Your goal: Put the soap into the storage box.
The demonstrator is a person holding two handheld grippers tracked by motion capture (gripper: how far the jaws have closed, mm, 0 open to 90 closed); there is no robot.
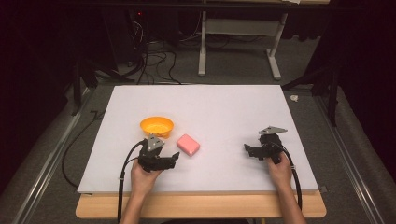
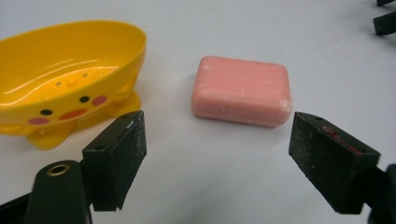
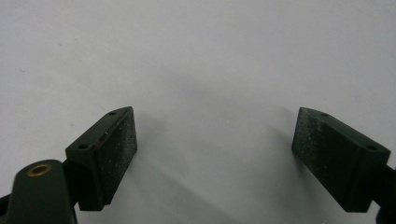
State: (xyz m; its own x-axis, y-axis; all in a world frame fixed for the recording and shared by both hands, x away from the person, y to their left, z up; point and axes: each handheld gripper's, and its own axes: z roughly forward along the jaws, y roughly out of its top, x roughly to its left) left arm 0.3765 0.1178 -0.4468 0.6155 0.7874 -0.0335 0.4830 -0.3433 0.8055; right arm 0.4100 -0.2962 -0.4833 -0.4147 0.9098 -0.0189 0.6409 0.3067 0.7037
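White board covers the table, with dark floor and cables beyond it. On the board lies the pink soap, flat on its broad face, apart from everything else, which leaves both long sides free for a grasp. It sits just ahead of the left gripper, a little beyond the fingertips and roughly centred on the gap between them; neither pad touches it. That gripper's jaws stand apart, wider than the bar, so the likely next step is to slide forward around it and close. The yellow dish stands upright close beside the soap, hollow up and empty, probably where the bar is meant to go. The right gripper rests well off to the other side, jaws spread over bare board with nothing between them, seemingly waiting.
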